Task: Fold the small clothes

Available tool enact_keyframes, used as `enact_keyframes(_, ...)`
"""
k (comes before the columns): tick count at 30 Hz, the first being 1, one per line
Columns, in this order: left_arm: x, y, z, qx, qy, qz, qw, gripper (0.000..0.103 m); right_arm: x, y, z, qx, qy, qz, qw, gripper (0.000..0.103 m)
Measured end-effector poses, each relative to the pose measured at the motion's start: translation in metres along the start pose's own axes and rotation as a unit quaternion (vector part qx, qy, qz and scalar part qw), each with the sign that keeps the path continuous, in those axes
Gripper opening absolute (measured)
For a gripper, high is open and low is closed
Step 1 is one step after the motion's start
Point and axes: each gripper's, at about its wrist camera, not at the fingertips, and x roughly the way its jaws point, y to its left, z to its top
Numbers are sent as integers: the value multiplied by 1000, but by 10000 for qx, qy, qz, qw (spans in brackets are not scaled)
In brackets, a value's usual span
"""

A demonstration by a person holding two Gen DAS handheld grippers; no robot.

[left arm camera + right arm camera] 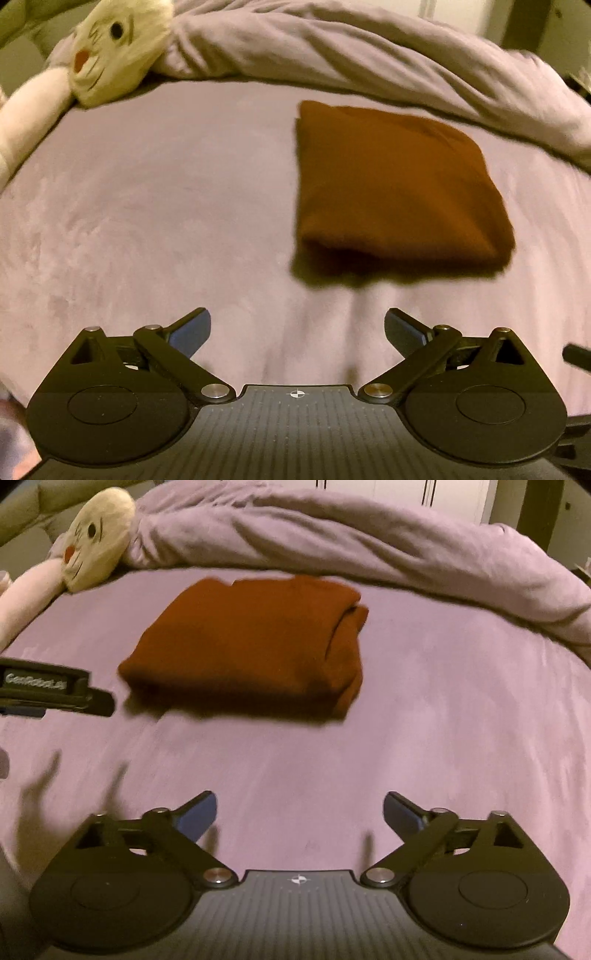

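Note:
A rust-brown garment (395, 192) lies folded into a thick rectangle on the mauve bed sheet (166, 206). In the right wrist view the same brown garment (251, 646) sits left of centre, its layered edges showing on its right side. My left gripper (297, 328) is open and empty, held back from the garment's near edge. My right gripper (299, 812) is open wide too, with nothing between its fingers, and stays well short of the cloth. The left gripper's body (55, 690) shows at the left edge of the right wrist view.
A cream plush toy (118, 48) with a pink limb lies at the bed's far left. A bunched mauve duvet (369, 59) runs along the far side and curves down the right. White cupboard doors (424, 491) stand beyond the bed.

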Motion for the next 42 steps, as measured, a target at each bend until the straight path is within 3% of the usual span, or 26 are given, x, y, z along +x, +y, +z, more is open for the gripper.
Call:
enact_keyframes(5,-23,-9,-11,191,-73,-118,9997,103,-16,7,-5,109,252,156,9995,99)
enact_keyframes(9,-42,-6,-8,188,-266,8,9995,103,-32,6,1,507,170,297,9981,99)
enact_keyframes(13,-50,-7,-1,238,-283,77,9993,103,-45,11,4,480,-20,204,9986,99)
enact_keyframes(16,-54,-8,0,268,-326,50,9991,103,-47,15,14,464,201,60,9987,99)
enact_keyframes(23,-56,-9,1,349,-280,-73,9990,103,-53,8,27,811,193,236,9962,99)
enact_keyframes(30,-58,-3,0,264,-280,-364,9986,103,-54,15,30,645,115,-37,9978,99)
enact_keyframes(42,-57,-8,7,376,-332,-81,9987,103,-57,13,37,590,-52,-349,9976,99)
